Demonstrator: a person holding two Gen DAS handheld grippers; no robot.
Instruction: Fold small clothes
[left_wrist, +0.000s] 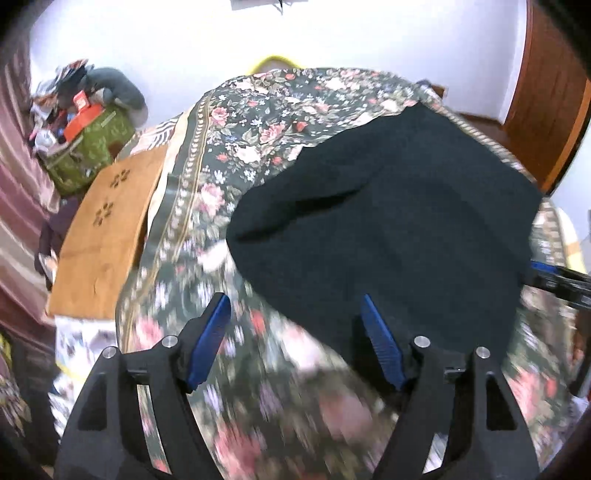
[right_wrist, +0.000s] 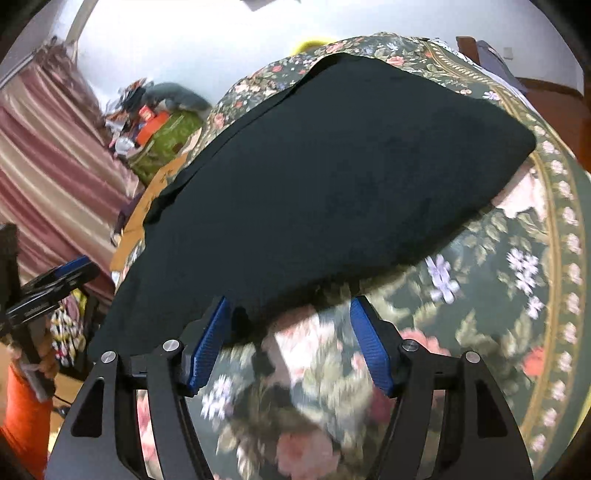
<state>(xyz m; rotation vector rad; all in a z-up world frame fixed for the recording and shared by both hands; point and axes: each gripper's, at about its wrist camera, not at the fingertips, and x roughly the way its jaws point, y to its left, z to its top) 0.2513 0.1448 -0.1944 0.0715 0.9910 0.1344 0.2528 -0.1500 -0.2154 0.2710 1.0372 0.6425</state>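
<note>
- Left gripper (left_wrist: 295, 334): 2 blue-padded fingers (left_wrist: 212, 338) set wide apart, nothing between them; the pads stand clear of the cloth. Directly beneath and between the jaws lies the floral bedspread (left_wrist: 258, 155), blurred at this range.
- Right gripper (right_wrist: 290, 341): jaws likewise wide, holding nothing. The near hem of the garment lies just ahead of the tips, close by the left-side pad (right_wrist: 208, 343); whether it touches is uncertain.
- Black garment (right_wrist: 314, 173): 1 item, dark knit or jersey, spread mostly flat on the bedspread just beyond both sets of tips. In the left wrist view it (left_wrist: 388, 221) sits ahead and to the right of the jaws, with 1 shallow crease across its upper part.
- Handling, judged: light, soft, limp; no stiffness to keep its shape when lifted, so it will sag and drape from any pinch point. Matte surface, likely not slippery against ribbed pads. Not fragile.
- Hold points, judged: the 2 near corners or the near hem, 1 per gripper, pinching a single layer at the edge. A grab in the middle would bunch it, and a deep bite could catch the bedspread beneath.
- Far left of the tongs: tan board (left_wrist: 107, 236), green bag (left_wrist: 88, 151) heaped with clutter, striped curtain (right_wrist: 55, 155).
- Far right: wooden door (left_wrist: 546, 96).
</note>
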